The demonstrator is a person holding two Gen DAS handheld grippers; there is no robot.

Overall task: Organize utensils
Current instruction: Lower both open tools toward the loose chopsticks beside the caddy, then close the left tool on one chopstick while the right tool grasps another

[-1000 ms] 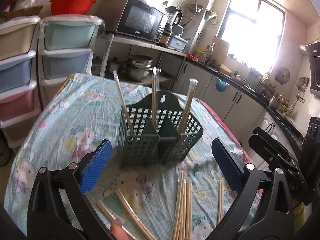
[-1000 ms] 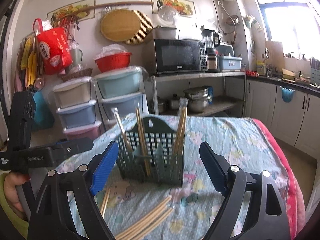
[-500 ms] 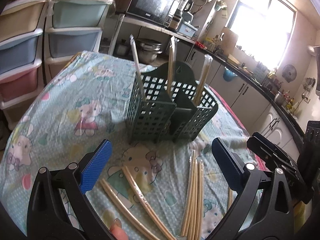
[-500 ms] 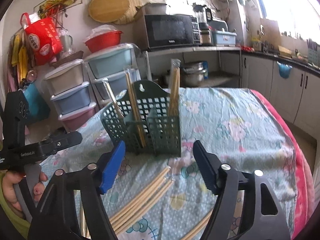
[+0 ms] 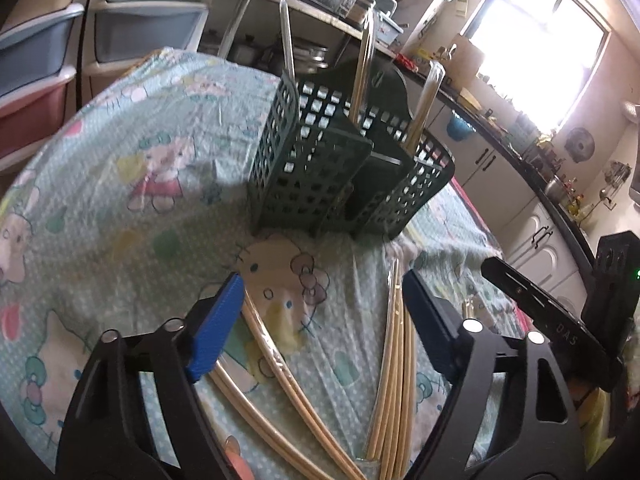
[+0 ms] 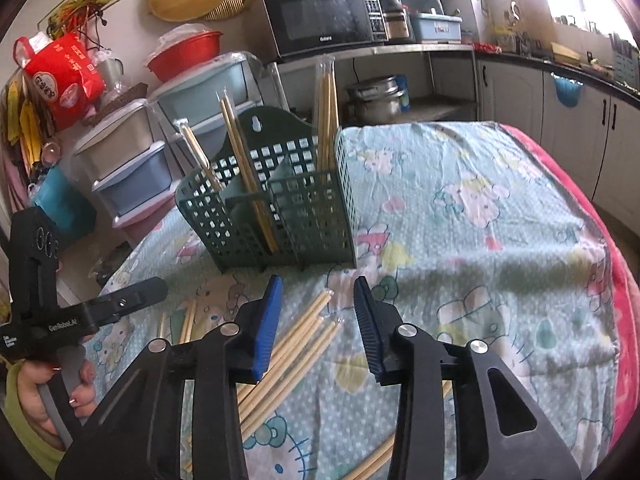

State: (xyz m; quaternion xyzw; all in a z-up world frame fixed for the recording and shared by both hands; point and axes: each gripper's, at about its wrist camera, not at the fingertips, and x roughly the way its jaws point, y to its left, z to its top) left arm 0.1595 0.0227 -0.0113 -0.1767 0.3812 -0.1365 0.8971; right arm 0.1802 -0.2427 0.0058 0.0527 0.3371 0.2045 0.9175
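Our left tongs (image 5: pixel 320 312) hang wide and empty, our right tongs (image 6: pixel 316 320) narrower, also empty. Chopsticks (image 6: pixel 296 340) lie on the table (image 6: pixel 480 240) right under both; the holder (image 6: pixel 276 208) stands just beyond. We should drop low and pinch one pair mid-length.

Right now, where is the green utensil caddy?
The green utensil caddy stands upright mid-table on the cartoon tablecloth, just beyond the loose chopsticks, ahead of both claws.
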